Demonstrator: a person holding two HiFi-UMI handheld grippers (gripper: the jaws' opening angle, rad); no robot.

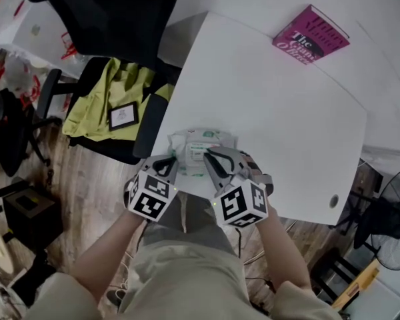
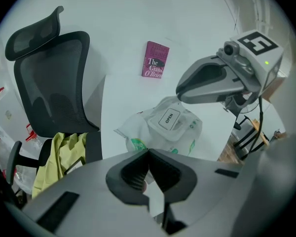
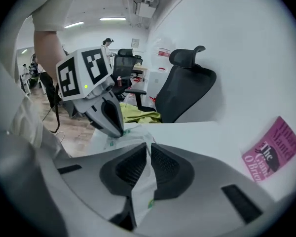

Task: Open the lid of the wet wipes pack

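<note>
Left gripper clamps the wet wipes pack at its near-left edge. Right gripper, nearer the lid, pinches white pack film beside it.

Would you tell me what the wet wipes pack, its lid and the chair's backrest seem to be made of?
The wet wipes pack looks like thin, soft plastic film: it wrinkles and folds. Its lid seems stiffer moulded plastic, smooth and flat-edged. The chair's backrest looks like dark mesh fabric in a hard frame, probably plastic: it is partly see-through.
</note>
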